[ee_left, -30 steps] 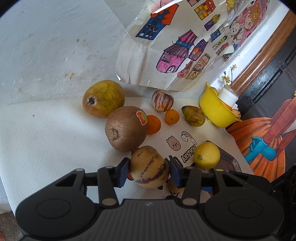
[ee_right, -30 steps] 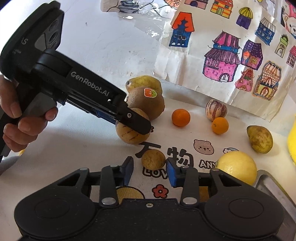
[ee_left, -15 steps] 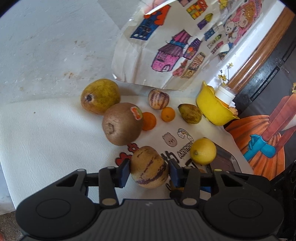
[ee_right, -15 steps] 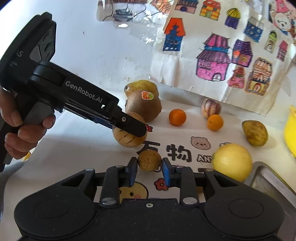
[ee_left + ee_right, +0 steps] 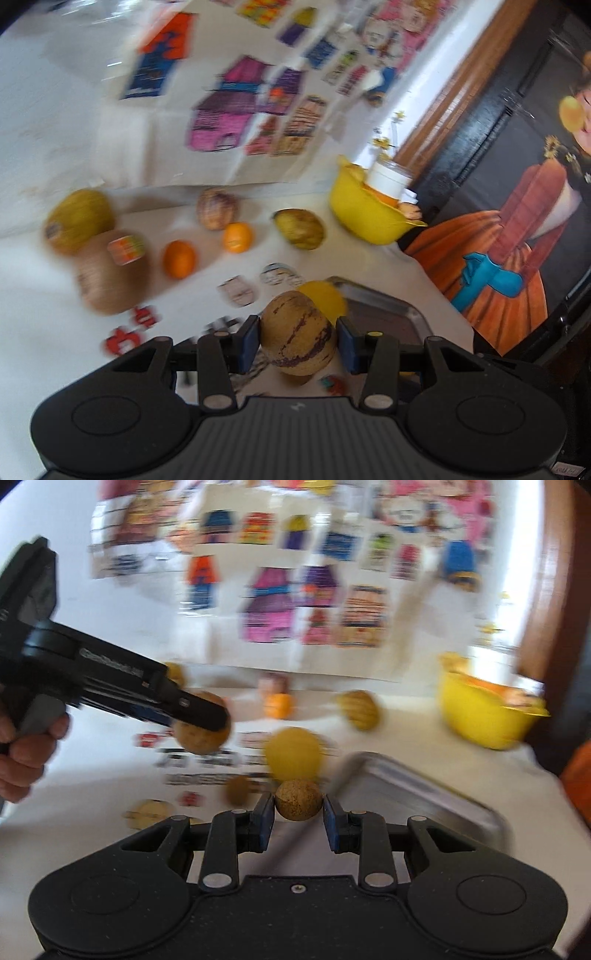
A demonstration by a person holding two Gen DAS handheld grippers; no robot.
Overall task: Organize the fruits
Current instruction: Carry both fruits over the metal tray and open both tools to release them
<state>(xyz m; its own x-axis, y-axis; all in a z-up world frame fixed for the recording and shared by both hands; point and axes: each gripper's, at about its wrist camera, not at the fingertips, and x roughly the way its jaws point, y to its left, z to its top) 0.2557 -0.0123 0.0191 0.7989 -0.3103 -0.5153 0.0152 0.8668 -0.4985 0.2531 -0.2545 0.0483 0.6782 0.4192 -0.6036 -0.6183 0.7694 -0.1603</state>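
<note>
Between my left tongs point(image 5: 298, 338) sits a striped melon point(image 5: 297, 332), pinched at its widest girth so it cannot roll out. My right tongs point(image 5: 298, 806) are clamped on a small brown fruit point(image 5: 298, 799), pads on opposite sides for the same reason. Both fruits hang clear of the bench point(image 5: 44, 314), near a metal tray point(image 5: 424, 794) on the right, which I judge to be their destination. On the far side, oranges point(image 5: 179, 258), a pear point(image 5: 301, 229) and a yellow bowl point(image 5: 364, 218) remain unsorted. Everything is blurred.
</note>
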